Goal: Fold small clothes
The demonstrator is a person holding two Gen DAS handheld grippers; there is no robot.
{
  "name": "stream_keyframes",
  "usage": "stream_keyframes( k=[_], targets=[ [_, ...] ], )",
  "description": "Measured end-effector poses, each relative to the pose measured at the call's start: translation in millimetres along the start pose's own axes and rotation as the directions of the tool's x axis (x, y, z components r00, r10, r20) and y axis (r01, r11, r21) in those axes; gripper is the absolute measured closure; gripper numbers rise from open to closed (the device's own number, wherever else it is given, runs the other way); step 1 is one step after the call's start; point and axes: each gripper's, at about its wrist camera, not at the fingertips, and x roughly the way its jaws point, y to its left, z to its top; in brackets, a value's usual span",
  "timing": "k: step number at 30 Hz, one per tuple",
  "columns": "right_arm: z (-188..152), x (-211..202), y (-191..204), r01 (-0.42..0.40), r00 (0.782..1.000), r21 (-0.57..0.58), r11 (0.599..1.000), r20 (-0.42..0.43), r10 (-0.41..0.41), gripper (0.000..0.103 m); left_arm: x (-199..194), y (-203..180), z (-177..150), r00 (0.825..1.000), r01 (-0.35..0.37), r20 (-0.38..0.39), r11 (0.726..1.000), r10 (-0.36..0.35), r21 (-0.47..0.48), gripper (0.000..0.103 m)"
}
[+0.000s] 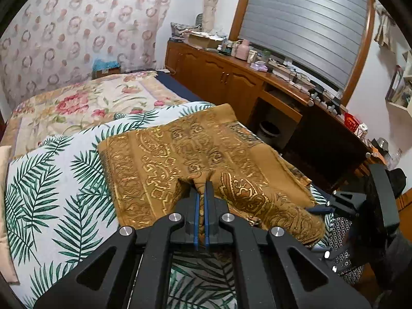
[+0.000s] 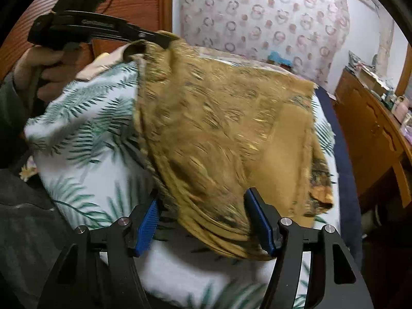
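A golden-brown paisley garment (image 1: 180,152) lies spread on a bed sheet with green palm leaves (image 1: 51,180). My left gripper (image 1: 205,188) is shut on a pinched fold of the garment's near edge, which is lifted off the sheet. From the right wrist view, the same left gripper (image 2: 164,40) holds the garment (image 2: 219,118) up at the far left corner, with a hand (image 2: 38,64) on its grip. My right gripper (image 2: 202,195) is open. The garment's blurred near edge lies between its blue pads (image 2: 148,221), which do not clamp it. The right gripper (image 1: 322,209) also shows at the garment's right corner.
A floral bedspread (image 1: 90,103) covers the far part of the bed. A long wooden cabinet (image 1: 231,82) with cluttered top runs along the right side, with a bin (image 1: 269,131) below it. A patterned curtain (image 2: 257,13) hangs behind the bed. Dark clothing (image 2: 25,219) sits at my near left.
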Motion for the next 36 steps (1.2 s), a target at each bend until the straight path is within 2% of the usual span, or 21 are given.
stream_keyframes(
  k=[2, 4, 6, 7, 12, 17, 23, 28, 32, 35, 36],
  targets=[
    [5, 1, -9, 0.011, 1.000, 0.009, 1.000, 0.005, -0.011, 0.038, -2, 5, 2, 1.000, 0.002, 0.002, 1.000, -0.002, -0.008, 0.100],
    [13, 0, -21, -0.005, 1.000, 0.037, 0.999, 0.023, 0.004, 0.067, -6, 10, 5, 1.000, 0.008, 0.011, 1.000, -0.007, -0.011, 0.100],
    [24, -3, -32, -0.027, 0.998, 0.056, 0.998, 0.054, 0.024, 0.087, -10, 15, 12, 1.000, 0.006, 0.024, 1.000, -0.006, -0.011, 0.100],
    [33, -5, -37, -0.032, 0.997, 0.057, 0.998, 0.076, 0.027, 0.092, -12, 17, 15, 1.000, 0.006, 0.031, 1.000, -0.005, -0.013, 0.100],
    [77, -8, -54, -0.011, 0.987, 0.049, 0.999, 0.160, 0.003, 0.095, -15, 33, 31, 0.997, -0.040, 0.060, 0.999, 0.041, -0.015, 0.100],
    [132, 20, -72, 0.009, 0.982, 0.026, 1.000, 0.190, -0.014, 0.095, 2, 63, 46, 0.996, -0.076, 0.041, 0.996, 0.077, -0.036, 0.100],
    [162, 85, -91, -0.016, 0.992, 0.026, 1.000, 0.125, 0.013, 0.095, 38, 89, 49, 0.995, -0.103, -0.021, 0.993, 0.102, -0.049, 0.100],
    [172, 119, -104, -0.041, 0.997, 0.035, 0.999, 0.074, 0.039, 0.095, 54, 99, 44, 0.993, -0.105, -0.057, 0.993, 0.102, -0.055, 0.100],
    [186, 123, -123, -0.053, 0.998, 0.040, 0.998, 0.047, 0.051, 0.095, 63, 103, 41, 0.991, -0.105, -0.087, 0.993, 0.100, -0.056, 0.099],
    [192, 128, -125, -0.049, 0.998, 0.037, 0.998, 0.030, 0.048, 0.095, 62, 103, 41, 0.991, -0.101, -0.090, 0.994, 0.097, -0.047, 0.094],
    [192, 126, -124, -0.048, 0.998, 0.037, 0.998, 0.028, 0.047, 0.095, 61, 103, 41, 0.992, -0.095, -0.086, 0.994, 0.091, -0.048, 0.089]
  ],
)
